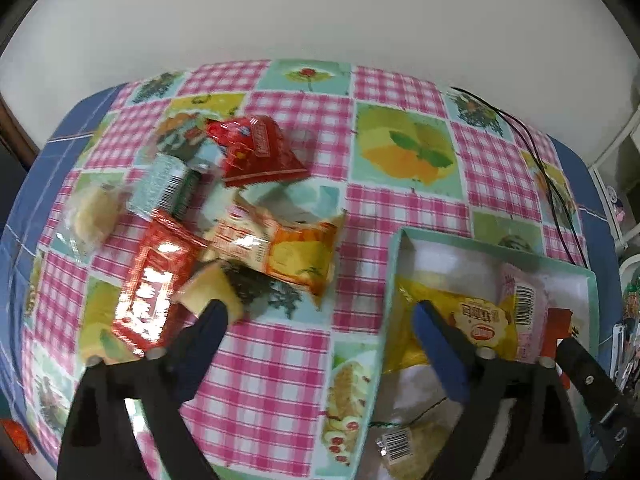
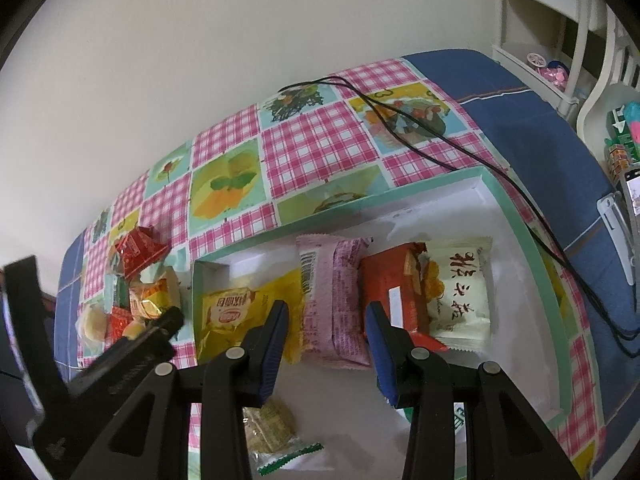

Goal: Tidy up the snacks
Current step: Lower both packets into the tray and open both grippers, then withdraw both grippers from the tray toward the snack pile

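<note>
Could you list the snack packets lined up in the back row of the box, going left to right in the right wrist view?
Yellow packet → pink packet → red-orange packet → white packet with dark lettering.

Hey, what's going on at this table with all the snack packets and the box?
A person with a claw in each hand is sorting snack packets into a shallow green-rimmed box on a checked tablecloth. The yellow packet, pink packet, red packet and white packet already lie side by side inside. The right claw hovers over the pink one, gripping nothing. The left claw is open and empty beside a loose pile of packets still outside the box.
</note>
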A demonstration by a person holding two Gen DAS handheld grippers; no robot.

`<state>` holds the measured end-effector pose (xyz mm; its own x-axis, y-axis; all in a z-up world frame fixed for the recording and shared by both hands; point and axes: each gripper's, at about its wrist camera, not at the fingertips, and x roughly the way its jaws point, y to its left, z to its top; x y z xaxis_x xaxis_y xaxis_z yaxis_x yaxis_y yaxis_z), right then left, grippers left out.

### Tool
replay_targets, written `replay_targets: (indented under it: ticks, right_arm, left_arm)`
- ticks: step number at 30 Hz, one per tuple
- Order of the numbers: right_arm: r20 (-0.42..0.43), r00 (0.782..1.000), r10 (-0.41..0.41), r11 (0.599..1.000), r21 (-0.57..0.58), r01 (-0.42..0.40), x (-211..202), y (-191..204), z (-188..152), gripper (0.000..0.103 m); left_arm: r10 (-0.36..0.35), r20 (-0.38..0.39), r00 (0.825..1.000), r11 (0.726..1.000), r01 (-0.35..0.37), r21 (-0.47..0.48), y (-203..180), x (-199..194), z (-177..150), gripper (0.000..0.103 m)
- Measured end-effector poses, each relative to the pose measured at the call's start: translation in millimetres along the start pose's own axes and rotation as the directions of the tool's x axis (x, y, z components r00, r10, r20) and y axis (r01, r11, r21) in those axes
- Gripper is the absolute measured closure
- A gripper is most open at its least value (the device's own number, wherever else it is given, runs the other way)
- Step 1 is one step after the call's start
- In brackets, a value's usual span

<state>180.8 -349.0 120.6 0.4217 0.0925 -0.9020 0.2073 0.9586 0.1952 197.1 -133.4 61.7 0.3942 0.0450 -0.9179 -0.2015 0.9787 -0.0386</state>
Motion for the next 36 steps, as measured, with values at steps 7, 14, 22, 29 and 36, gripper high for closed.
replay_targets:
  ticks: [7, 14, 22, 29, 36]
  right_arm:
    - [-0.013, 0.999, -0.034, 0.999, -0.038, 0.033, 3, 20, -6, 0.031]
    - [-0.010, 0.999, -0.041, 0.996, -0.075, 0.041, 6, 44, -10, 0.011]
    - [-0.006, 1.000, -0.022, 0.987, -0.157, 0.020, 12, 89, -20, 0.000]
    - [-0.028, 0.999, 0.024, 0.970, -0.239, -0.030, 21, 142, -35, 0.000]
    - [-0.050, 0.994, 0.098, 0.943, -0.315, -0.108, 29, 189, -57, 0.000]
  left_arm:
    - [0.113, 0.012, 0.994, 0.993, -0.112, -0.030, 35, -8, 2, 0.005]
    - [0.178, 0.019, 0.984, 0.981, -0.176, -0.077, 78, -16, 5, 0.005]
    - [0.223, 0.053, 0.973, 0.969, -0.216, -0.118, 123, -34, 8, 0.004]
    - [0.256, 0.057, 0.965, 0.953, -0.242, -0.182, 174, -42, 11, 0.004]
    - [0.291, 0.053, 0.955, 0.929, -0.269, -0.256, 224, -50, 10, 0.004]
